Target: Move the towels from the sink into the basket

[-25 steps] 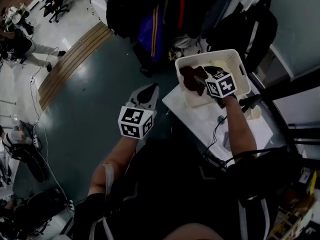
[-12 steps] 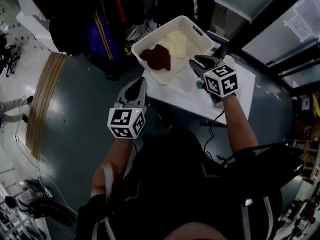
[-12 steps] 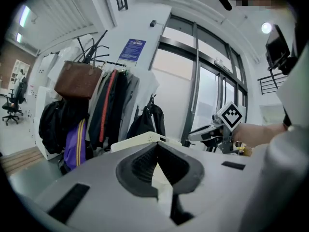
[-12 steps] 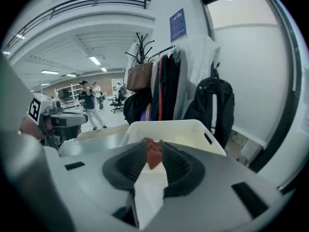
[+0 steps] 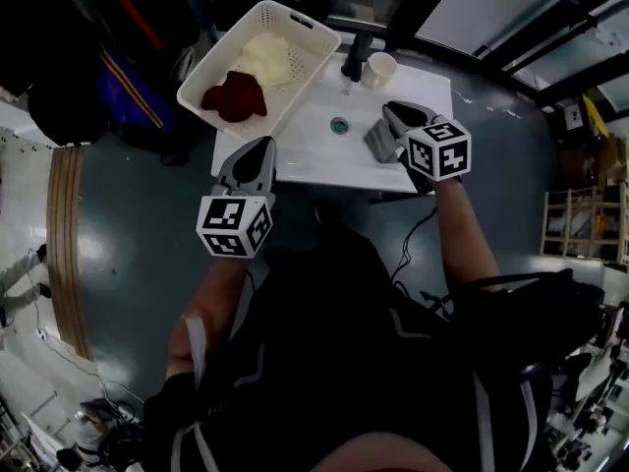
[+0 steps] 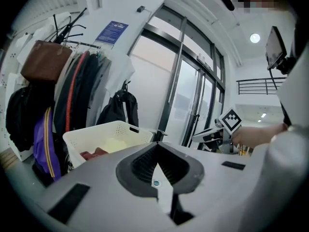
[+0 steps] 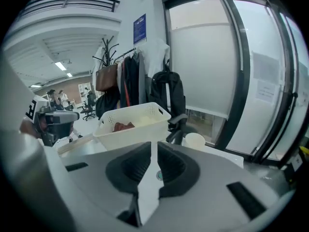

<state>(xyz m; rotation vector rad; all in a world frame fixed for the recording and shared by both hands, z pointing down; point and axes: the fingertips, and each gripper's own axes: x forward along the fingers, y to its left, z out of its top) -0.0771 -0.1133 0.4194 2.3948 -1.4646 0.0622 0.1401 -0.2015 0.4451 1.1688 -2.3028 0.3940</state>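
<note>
While my right gripper (image 7: pixel 155 149) is closing on nothing and left gripper (image 6: pixel 157 151) sits shut, empty, dark red towel (image 5: pixel 234 96) and cream towel (image 5: pixel 267 57) lie in basket (image 5: pixel 300 20), sink top's (image 5: pixel 314 157) far-left corner: likely soft, light, pinch a fold.

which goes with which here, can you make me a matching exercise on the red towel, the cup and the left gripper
1 red towel
2 cup
3 left gripper

a beside the tap
b jaws together, nothing between them
c in the basket, next to the yellow towel

Pairs: 1-c, 2-a, 3-b
</note>
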